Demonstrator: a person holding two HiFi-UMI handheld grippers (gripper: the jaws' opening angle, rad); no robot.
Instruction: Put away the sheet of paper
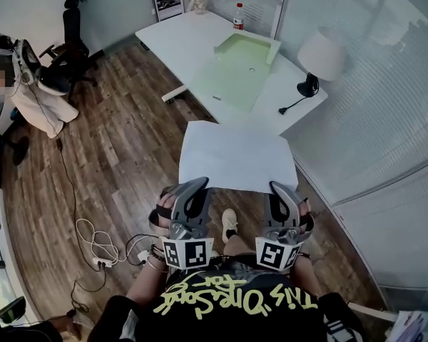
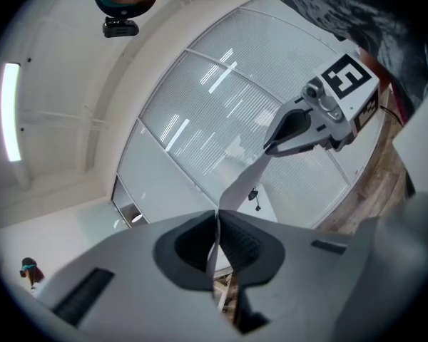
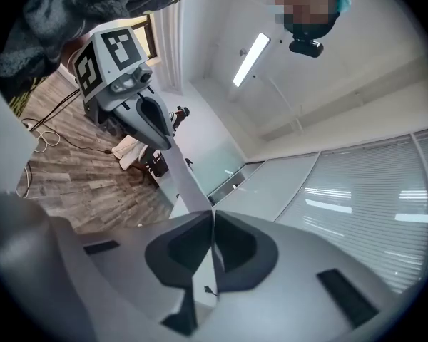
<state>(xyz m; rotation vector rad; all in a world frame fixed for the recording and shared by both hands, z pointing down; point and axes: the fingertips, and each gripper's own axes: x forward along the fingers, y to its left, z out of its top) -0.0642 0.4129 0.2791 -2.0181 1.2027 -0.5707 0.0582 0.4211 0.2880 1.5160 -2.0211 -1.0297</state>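
1. Fingers (image 2: 246, 246) of the left gripper (image 1: 197, 185): clenched on the near left edge of the sheet of paper (image 1: 237, 155). The sheet runs edge-on between the pads (a thin pale line in the left gripper view).
2. Fingers (image 3: 239, 246) of the right gripper (image 1: 279, 188): likewise pinched shut on the sheet, at its near right edge, with paper between the pads.
3. The two grippers are side by side and apart, each at one near corner. Each gripper view shows the sheet stretching across to the other gripper.
4. The sheet is held in the air, roughly flat, spreading away from the person over the wooden floor (image 1: 121, 141). In the head view its far edge lies near the closest corner of the white tabletop (image 1: 185, 38) (I cannot tell whether they touch).
5. On the tabletop:
   - a pale green tray (image 1: 228, 77) lies open in the middle;
   - a bottle (image 1: 238, 16) stands at the far edge;
   - a lamp (image 1: 321, 54) with a white shade stands at the right edge.
6. Further out, an office chair (image 1: 70, 30) is at far left, and cables (image 1: 93, 244) lie on the floor left of the person.
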